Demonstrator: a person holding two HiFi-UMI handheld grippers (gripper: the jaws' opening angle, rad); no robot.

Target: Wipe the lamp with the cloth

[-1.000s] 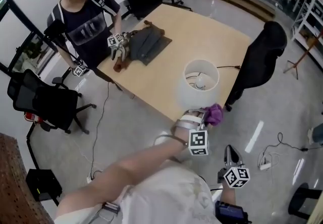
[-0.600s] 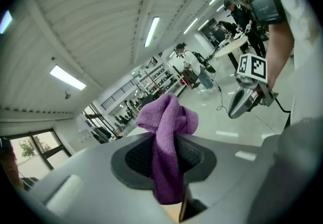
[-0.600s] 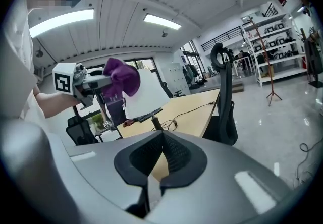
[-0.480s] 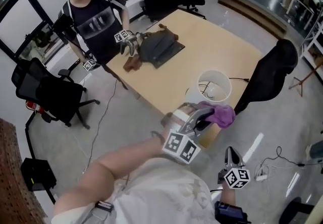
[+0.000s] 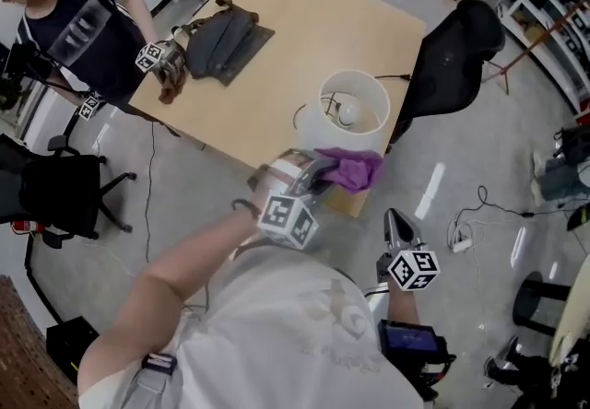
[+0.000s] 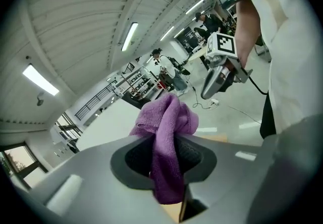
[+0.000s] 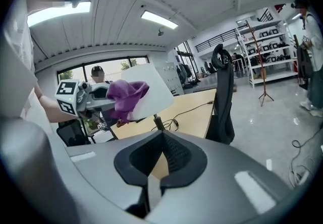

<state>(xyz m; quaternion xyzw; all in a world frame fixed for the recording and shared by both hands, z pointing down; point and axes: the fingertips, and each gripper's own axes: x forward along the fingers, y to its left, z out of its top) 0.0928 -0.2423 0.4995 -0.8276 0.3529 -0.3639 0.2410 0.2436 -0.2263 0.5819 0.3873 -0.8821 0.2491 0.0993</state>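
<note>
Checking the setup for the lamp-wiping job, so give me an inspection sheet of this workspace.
Surface: wooden table, mostly bare.
Job's things: white lamp upright near the table's near edge; purple cloth at its shade, contact unclear.
Clutter: grey bag at the far side.
Grippers: left gripper shut on the cloth; right gripper shut, empty, off the table.
Cables: lamp cord on the table; power strip and leads on the floor.
Surroundings: black chair by the table; second person at the bag, holding grippers.
</note>
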